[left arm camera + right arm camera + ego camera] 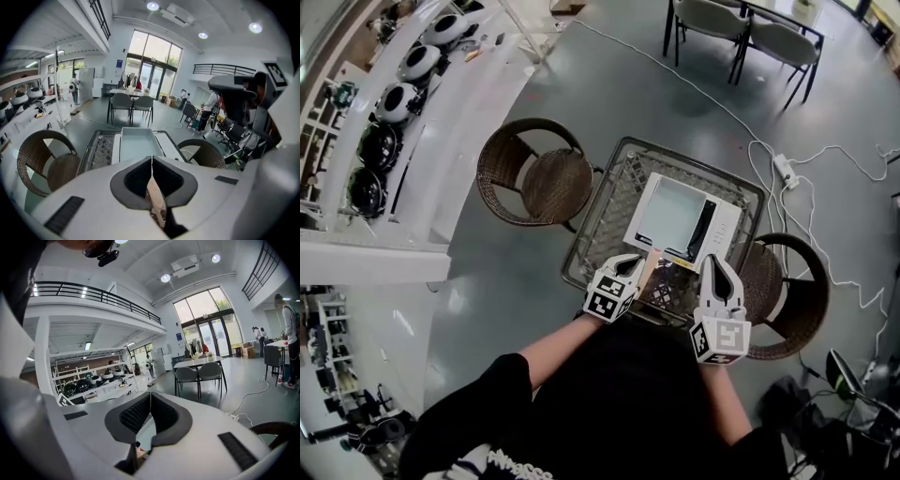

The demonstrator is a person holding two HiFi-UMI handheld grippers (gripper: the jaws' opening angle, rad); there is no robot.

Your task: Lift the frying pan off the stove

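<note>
A square white frying pan point(673, 214) lies over the white stove point(727, 228) on the wicker table point(617, 192); I cannot tell whether it touches the stove. Its tan handle point(649, 267) points toward me. My left gripper point(630, 266) is shut on that handle. In the left gripper view the handle point(156, 199) sits pinched between the jaws of the left gripper point(152, 161), with the pan point(136, 144) straight ahead. My right gripper point(715, 262) hovers at the stove's near right corner, shut and holding nothing. In its own view the right gripper point(150, 397) shows closed jaws.
Two brown wicker chairs point(534, 173) point(787, 291) flank the table. A white cable with a power strip point(786, 170) runs across the grey floor at the right. A white shelf with round appliances point(394, 103) stands at the left. Grey chairs point(741, 28) stand at the far end.
</note>
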